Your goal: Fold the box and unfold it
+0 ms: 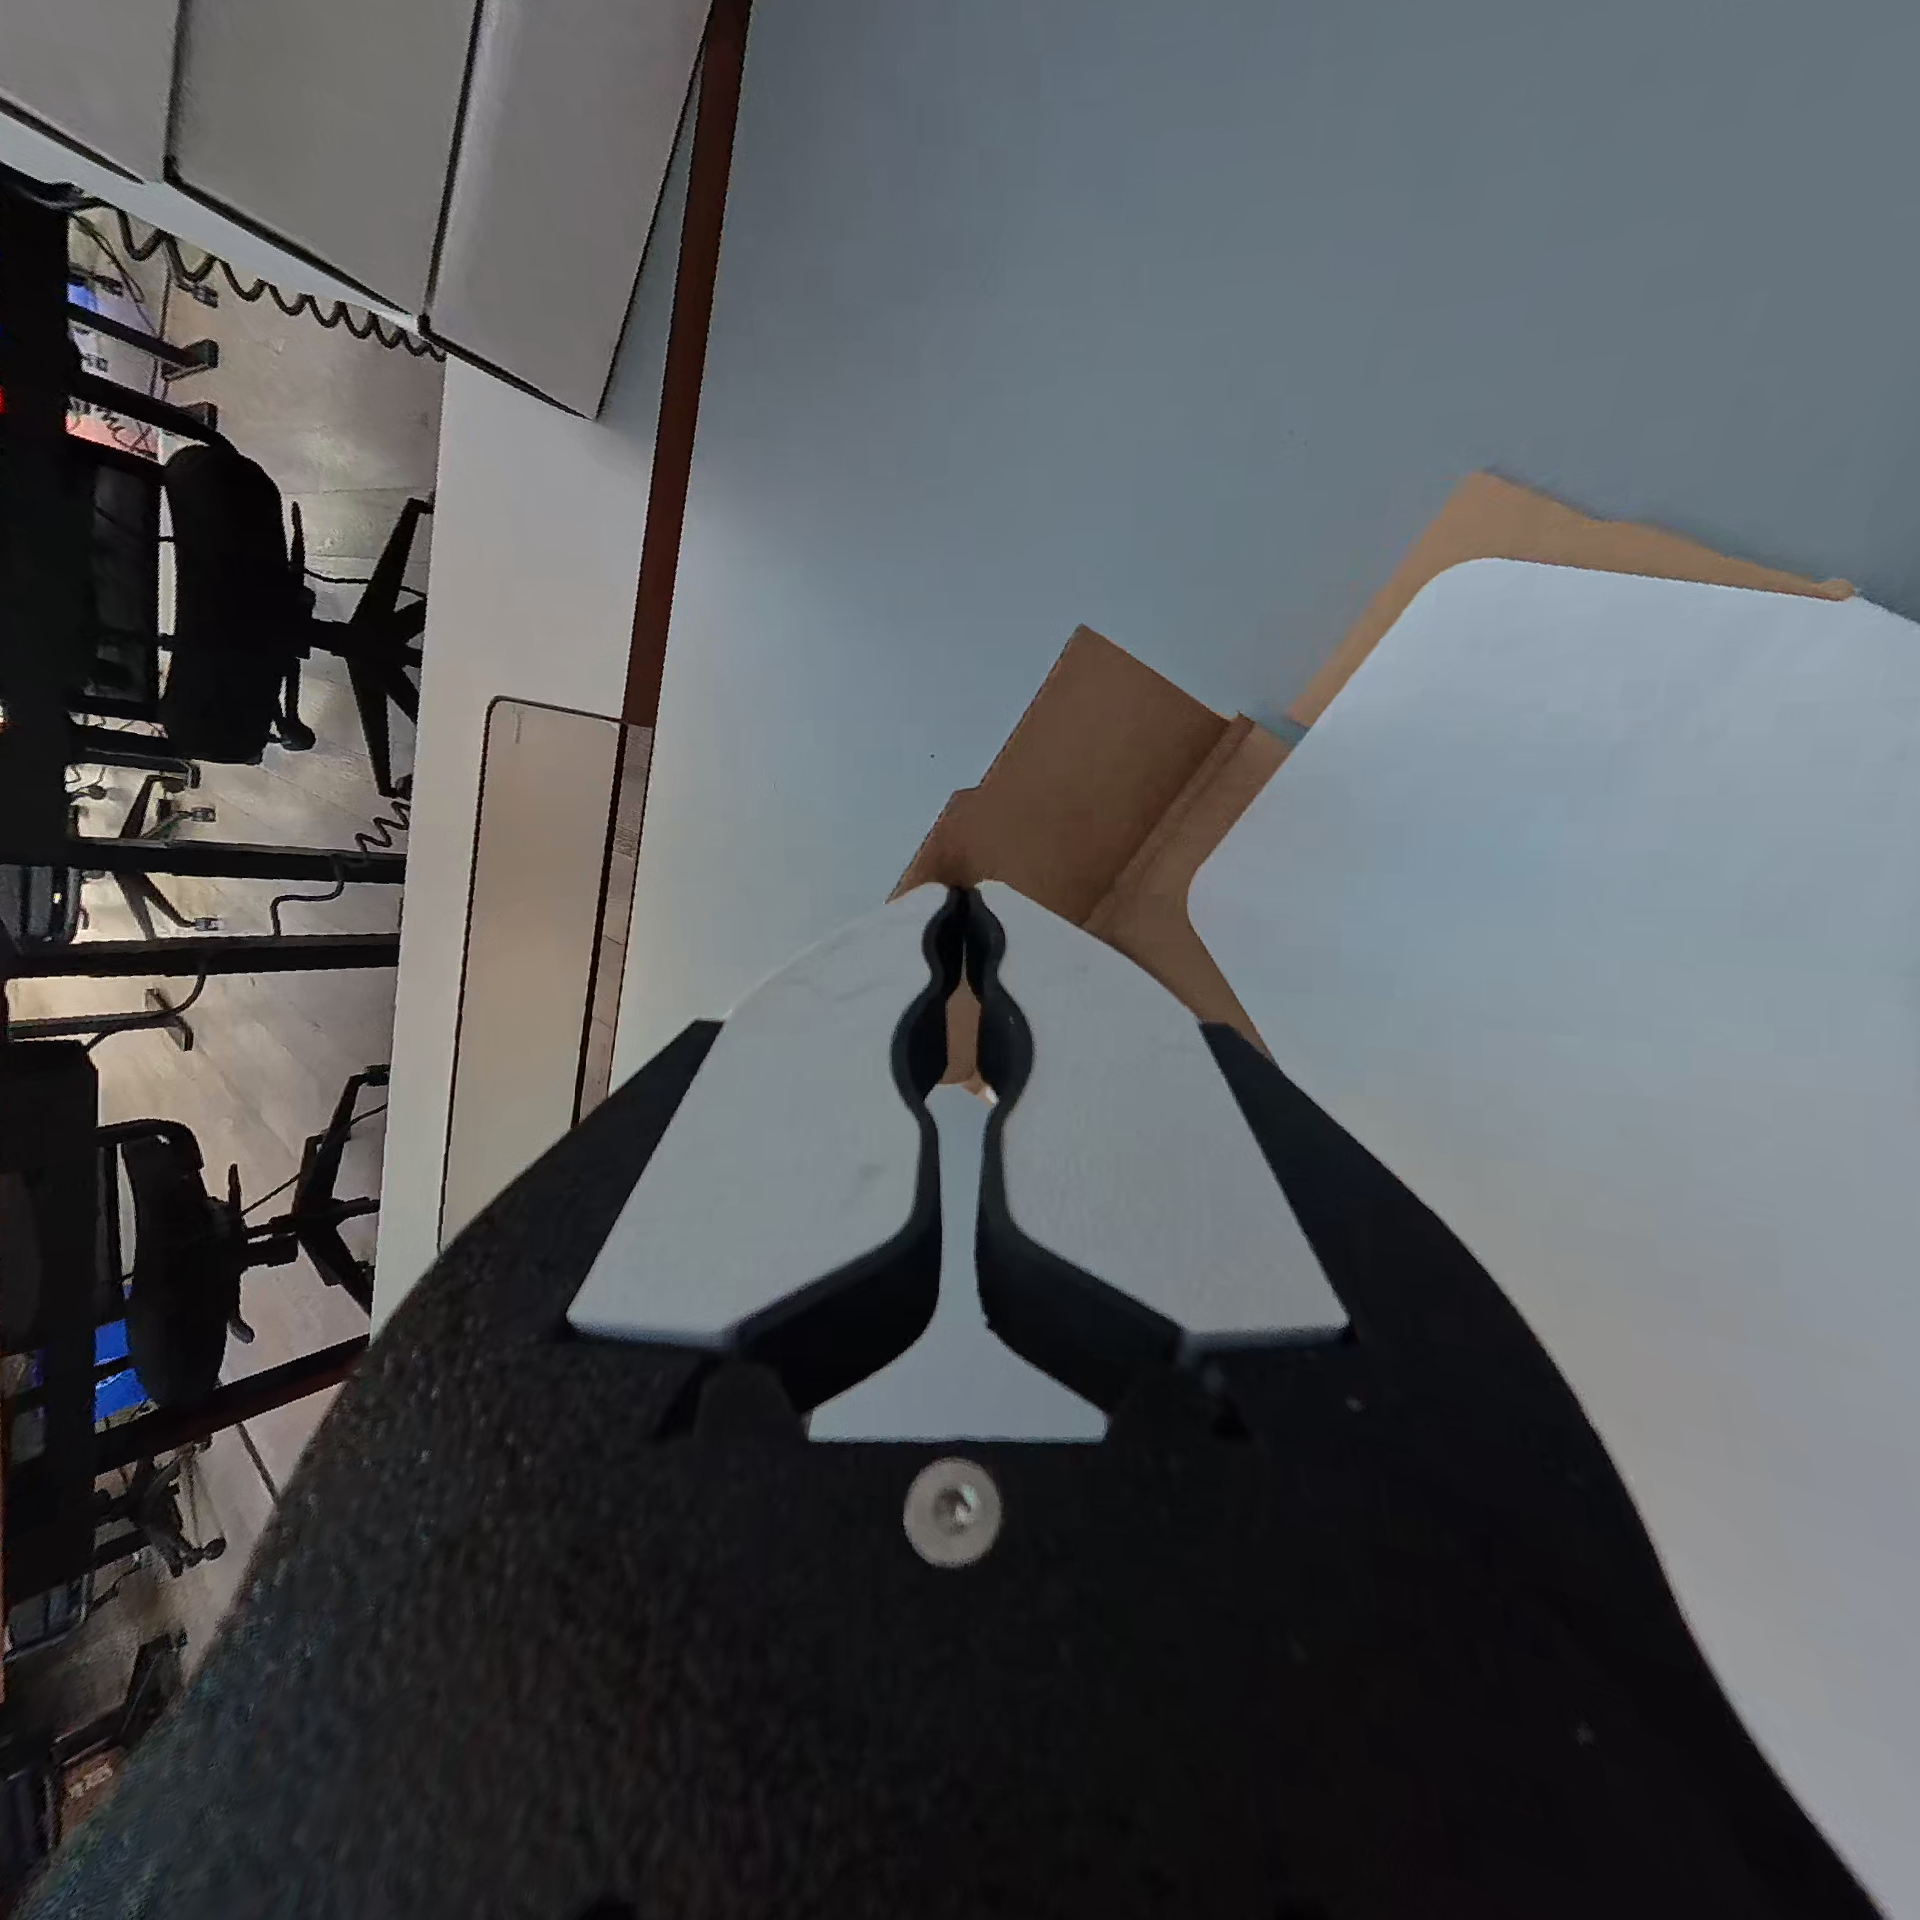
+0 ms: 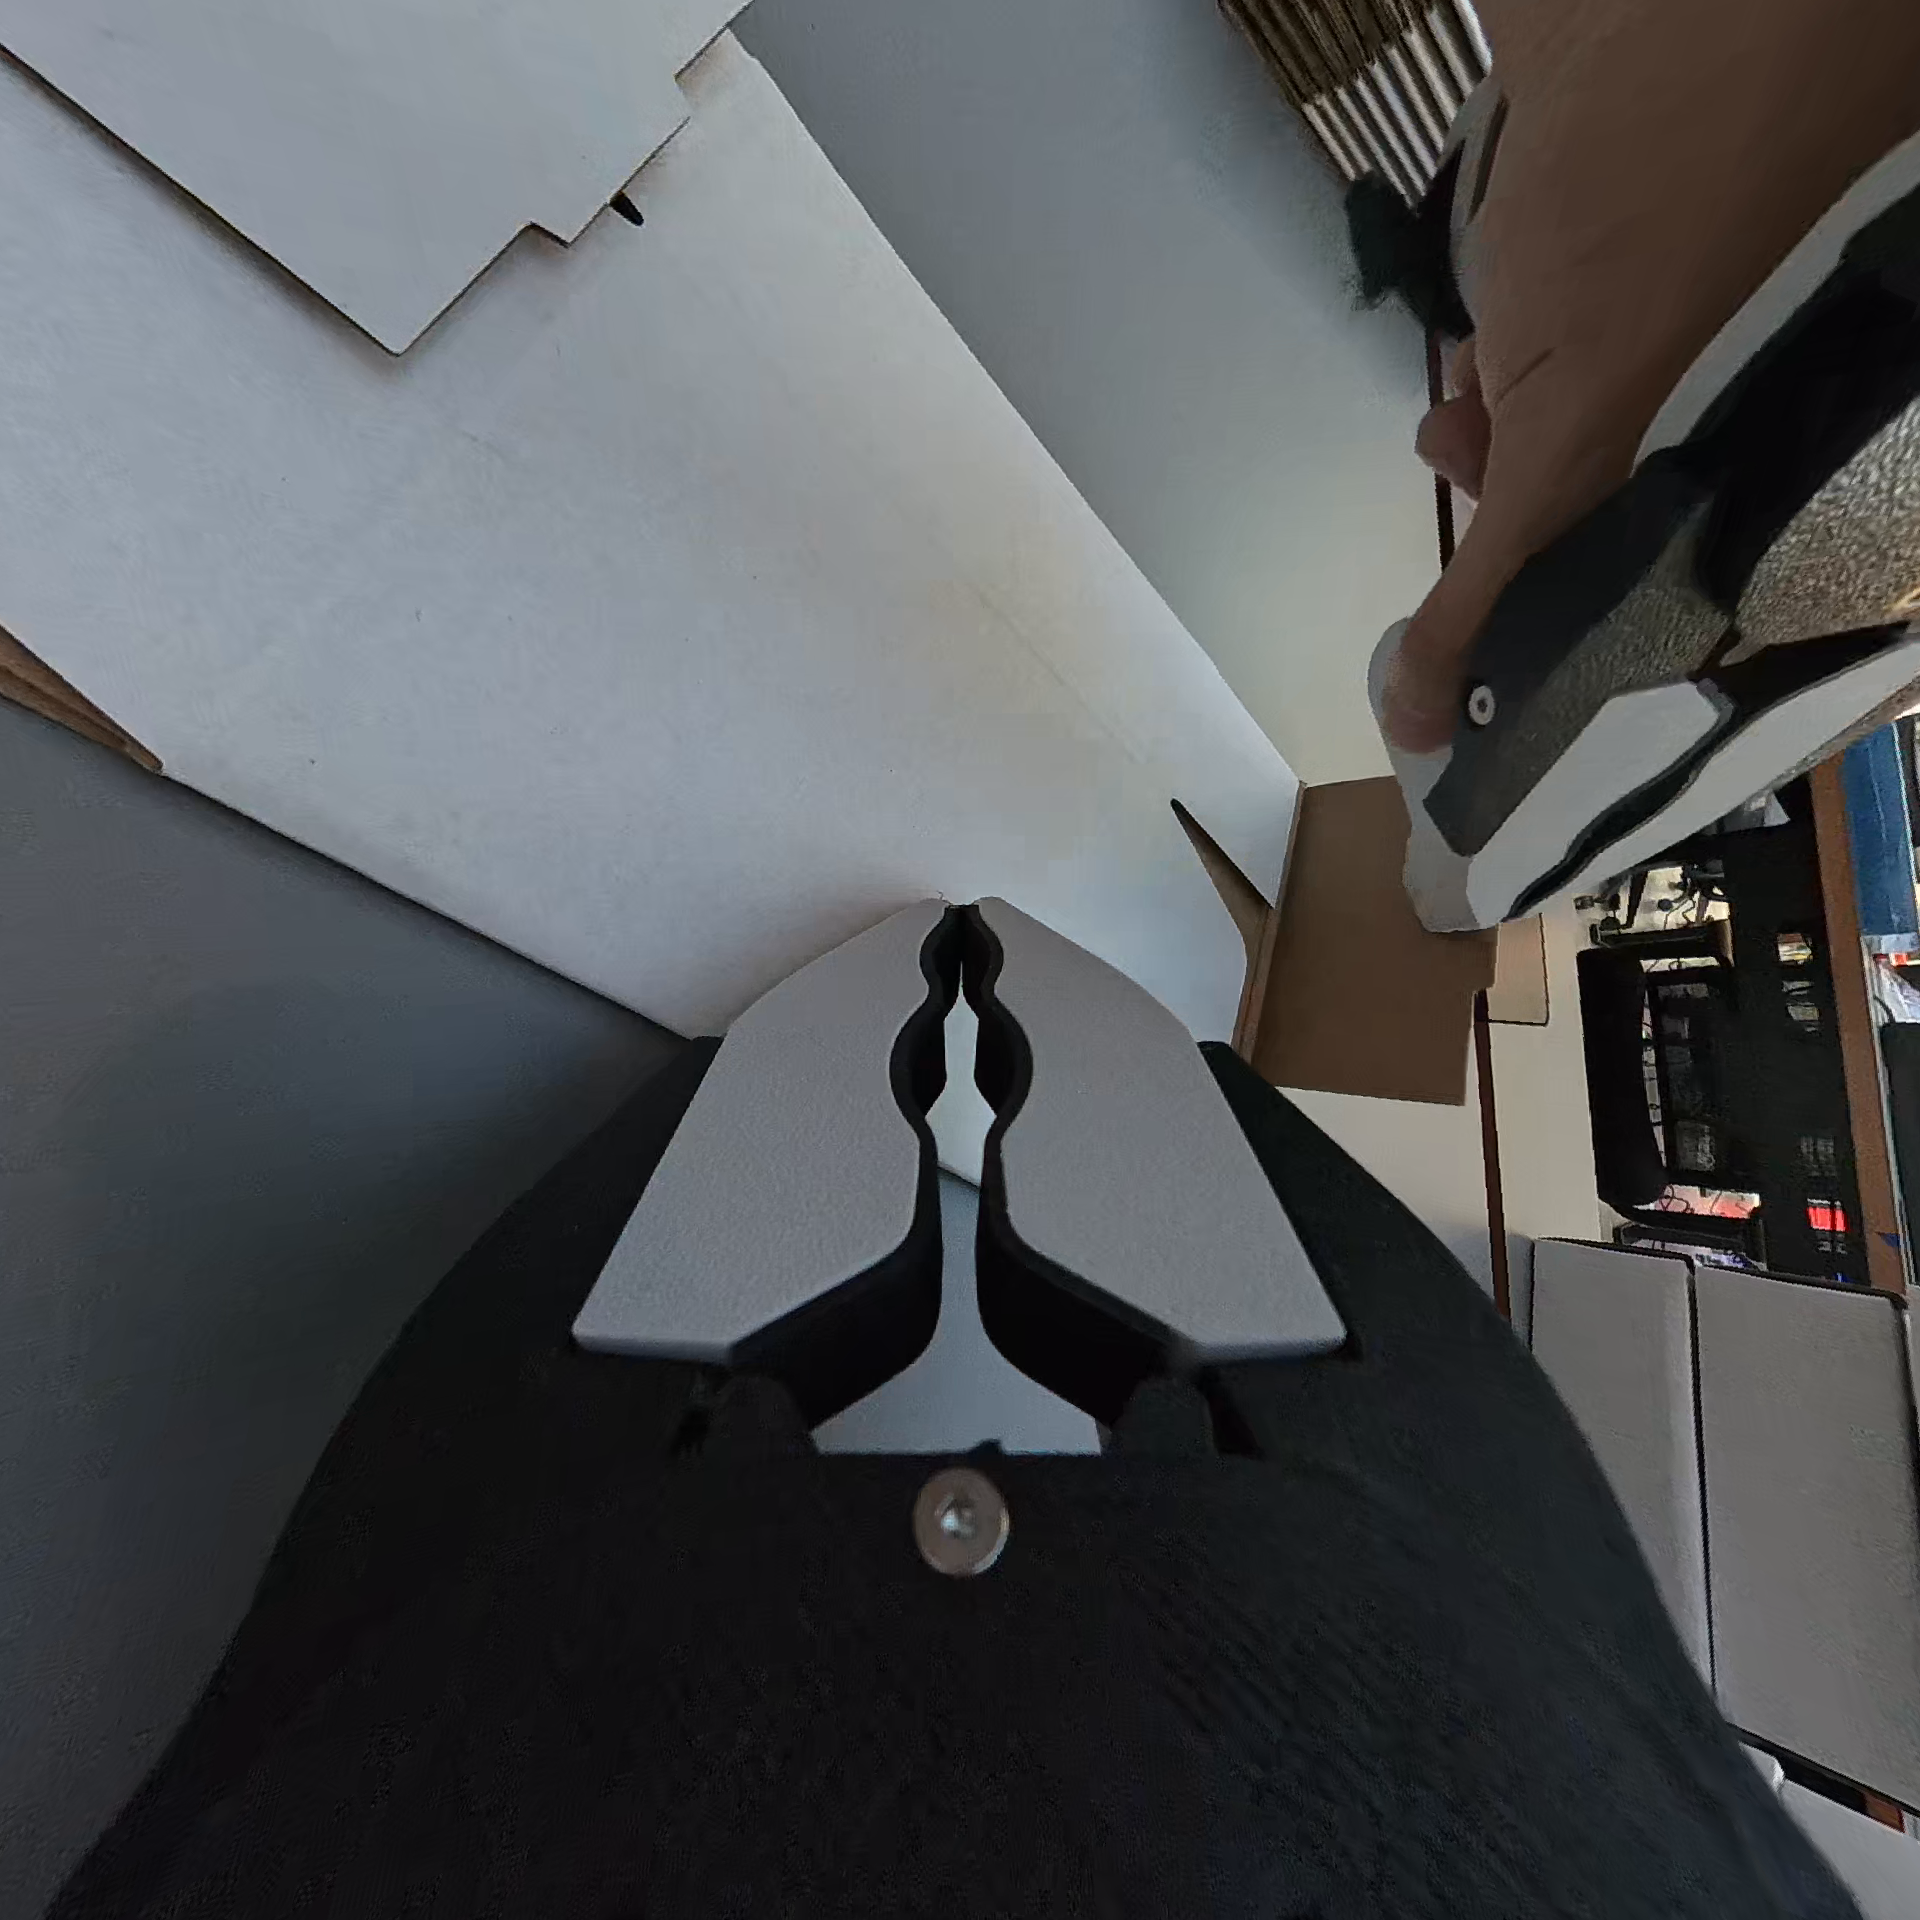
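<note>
The box is a flat-cut cardboard piece, white outside and brown inside, lying on the grey table. In the left wrist view its white panel fills the right side and brown flaps stick out beyond it. My left gripper is shut, with a sliver of brown flap showing between its fingers. In the right wrist view the wide white panel lies face-up. My right gripper is shut, tips against the panel near its lower edge. The left gripper, held by a hand, is over a brown flap.
Another flat white cardboard sheet lies at the far end of the table. The table's brown edge runs along the left. Beyond it are white boxes, black office chairs and desks with cables.
</note>
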